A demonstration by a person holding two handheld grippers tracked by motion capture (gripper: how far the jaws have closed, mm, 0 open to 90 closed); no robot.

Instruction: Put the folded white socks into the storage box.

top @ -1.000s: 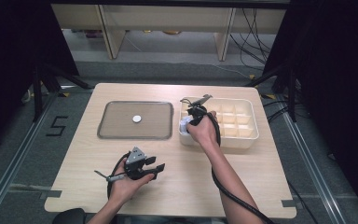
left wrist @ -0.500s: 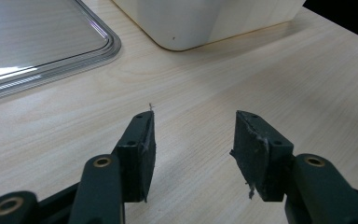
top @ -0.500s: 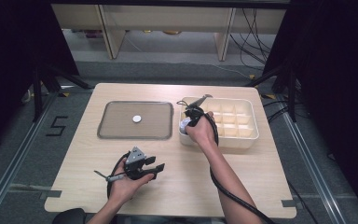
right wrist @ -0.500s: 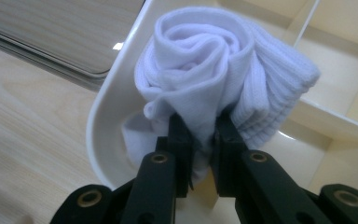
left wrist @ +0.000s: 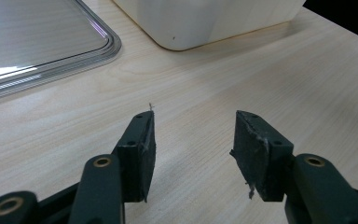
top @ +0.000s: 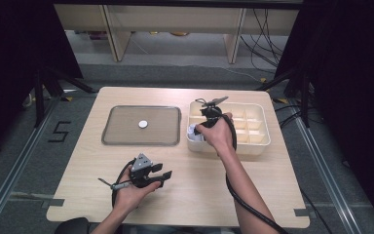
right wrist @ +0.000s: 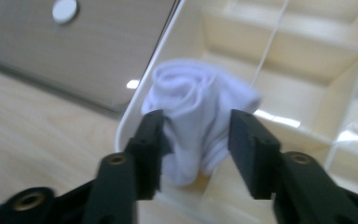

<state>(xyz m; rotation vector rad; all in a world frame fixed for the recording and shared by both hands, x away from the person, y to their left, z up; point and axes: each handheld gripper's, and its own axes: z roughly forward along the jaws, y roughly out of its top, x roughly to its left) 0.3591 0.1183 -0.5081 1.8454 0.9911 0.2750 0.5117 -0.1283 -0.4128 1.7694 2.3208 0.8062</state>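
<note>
- Left tongs (top: 161, 176) rest low over the near part of the wooden worktop (top: 199, 195) in the person's left hand (top: 131, 192); their jaws stand apart with nothing between them, only bare wood under the pads.
- Right tongs (right wrist: 193, 140), held in the right hand (top: 219, 134), point down into the near left corner compartment of the cream divided box (top: 258, 146); their jaws have just been opening.
- A rolled white cloth (right wrist: 200, 107) sits in that corner compartment, upright against the box's wall, between the parted jaws; the left pad looks to be touching it, the right pad stands clear.
- Left of the box lies a grey metal tray (top: 121, 139) with a small white disc (top: 142, 124) near its middle.
</note>
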